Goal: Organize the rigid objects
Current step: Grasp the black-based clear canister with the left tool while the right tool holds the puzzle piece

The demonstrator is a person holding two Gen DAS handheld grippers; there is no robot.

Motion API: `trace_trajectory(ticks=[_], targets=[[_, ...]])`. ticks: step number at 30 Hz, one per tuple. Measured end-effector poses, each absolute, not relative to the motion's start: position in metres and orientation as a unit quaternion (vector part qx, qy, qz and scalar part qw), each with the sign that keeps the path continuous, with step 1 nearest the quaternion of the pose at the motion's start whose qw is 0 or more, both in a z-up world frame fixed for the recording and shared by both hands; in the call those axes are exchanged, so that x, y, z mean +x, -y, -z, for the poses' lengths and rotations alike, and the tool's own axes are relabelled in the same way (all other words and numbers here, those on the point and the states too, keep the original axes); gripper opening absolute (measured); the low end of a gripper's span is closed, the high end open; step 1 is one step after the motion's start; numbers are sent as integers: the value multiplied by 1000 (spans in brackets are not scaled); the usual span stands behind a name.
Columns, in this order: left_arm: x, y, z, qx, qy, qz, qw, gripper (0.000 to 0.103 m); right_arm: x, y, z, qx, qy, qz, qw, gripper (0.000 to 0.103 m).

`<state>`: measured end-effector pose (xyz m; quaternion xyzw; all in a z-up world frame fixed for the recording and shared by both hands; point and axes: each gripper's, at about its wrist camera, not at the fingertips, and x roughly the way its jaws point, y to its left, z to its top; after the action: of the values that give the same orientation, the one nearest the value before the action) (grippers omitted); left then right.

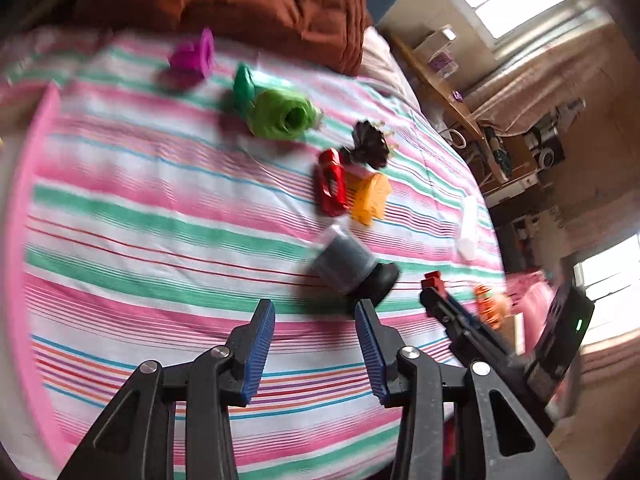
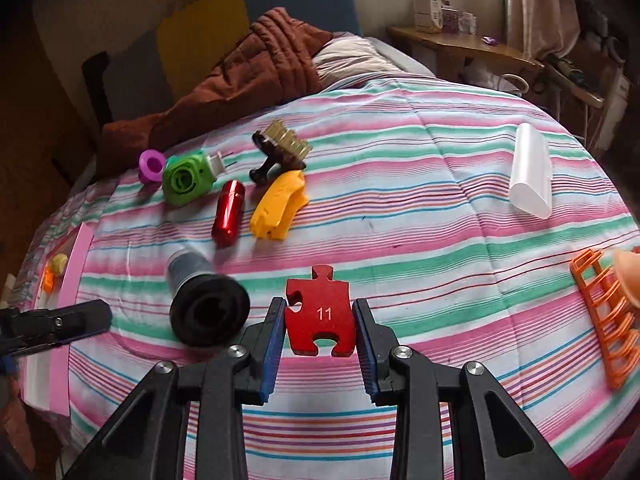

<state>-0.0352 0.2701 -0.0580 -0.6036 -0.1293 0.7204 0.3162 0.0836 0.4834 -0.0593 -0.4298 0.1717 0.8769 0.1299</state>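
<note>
My right gripper [image 2: 320,328] is shut on a red puzzle piece [image 2: 321,312] marked 11, held just above the striped bedspread [image 2: 400,208]. My left gripper [image 1: 315,316] is open and empty; it also shows at the left edge of the right wrist view [image 2: 60,322]. A grey and black cylinder [image 1: 346,266] lies just ahead of the left gripper and shows in the right wrist view [image 2: 204,300]. Beyond lie a red capsule [image 2: 227,212], a yellow piece [image 2: 278,204], a dark brush [image 2: 280,150], a green toy [image 2: 186,178] and a purple ring [image 2: 151,165].
A white tube [image 2: 530,170] lies at the far right, an orange rack [image 2: 604,316] at the right edge. A pink tray [image 2: 64,304] sits at the bed's left edge. A brown quilt [image 2: 240,80] is bunched at the head of the bed.
</note>
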Motion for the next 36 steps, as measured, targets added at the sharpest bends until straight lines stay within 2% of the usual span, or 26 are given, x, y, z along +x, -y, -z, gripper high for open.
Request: trace_trajectory(ticks=[4,8,11,18,27,36], targets=[[-56,-297,76,-655,201,-673,278,46,88,-500,59,-421,-198,-873,145,34],[-69,-323,89,-686,188,-666,224,47,85,-501,57,-417,-191,-876,150,34],[-73,-339,98,-685,183,-666,232,54,83,-500,59,-420,-195,-875,142,34],[-76,-348,108,-689,206,-653,238,52,82,-500,58,-422,-198,-873,144,34],[-56,-345,91,-633,159,-697,296,48,87,-512,55,-414,-217,-870,155,34],[-17,-324,55,-517,22,-784,343,48,86,-504,59,-417,-213,-873,136,34]])
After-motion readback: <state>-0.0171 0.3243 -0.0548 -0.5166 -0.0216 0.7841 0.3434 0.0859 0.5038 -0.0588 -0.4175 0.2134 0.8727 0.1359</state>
